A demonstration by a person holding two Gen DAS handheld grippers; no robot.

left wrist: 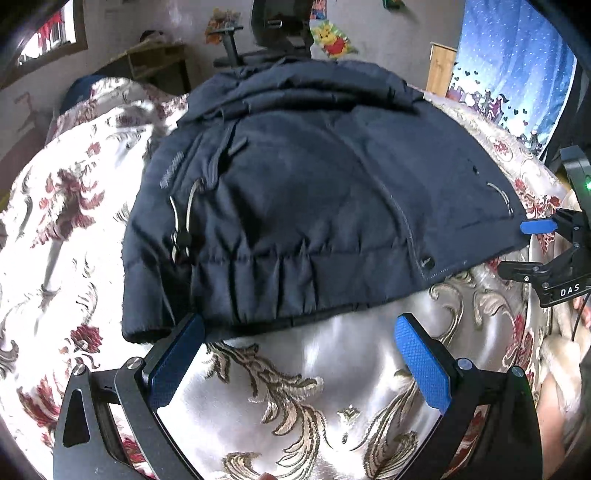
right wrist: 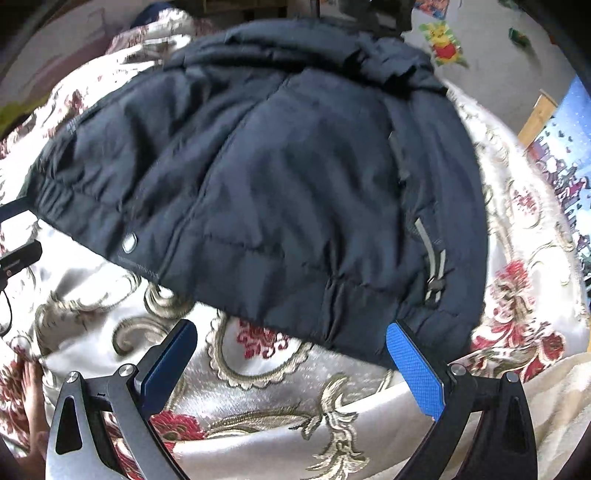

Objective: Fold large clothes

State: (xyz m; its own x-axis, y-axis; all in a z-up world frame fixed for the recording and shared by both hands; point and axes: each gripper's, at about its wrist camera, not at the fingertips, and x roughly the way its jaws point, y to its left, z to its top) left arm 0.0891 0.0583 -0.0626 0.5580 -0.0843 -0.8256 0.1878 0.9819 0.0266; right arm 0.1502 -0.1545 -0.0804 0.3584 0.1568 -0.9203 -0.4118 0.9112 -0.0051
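Observation:
A dark navy padded jacket (left wrist: 314, 206) lies spread on a floral satin bedspread (left wrist: 314, 387), hood end far, hem near. It also shows in the right wrist view (right wrist: 277, 177). My left gripper (left wrist: 299, 332) is open just before the hem, its left fingertip at the hem's left corner. My right gripper (right wrist: 291, 336) is open and empty at the hem's right part, its right fingertip touching the hem edge. The right gripper shows at the right edge of the left wrist view (left wrist: 535, 243), beside the jacket's right corner.
The bedspread (right wrist: 258, 406) covers the whole bed. A desk chair (left wrist: 280, 29) and a wooden shelf (left wrist: 155, 62) stand beyond the bed's far side. A blue patterned curtain (left wrist: 517, 74) hangs at the right. The left gripper's body shows at the left edge of the right wrist view (right wrist: 18, 258).

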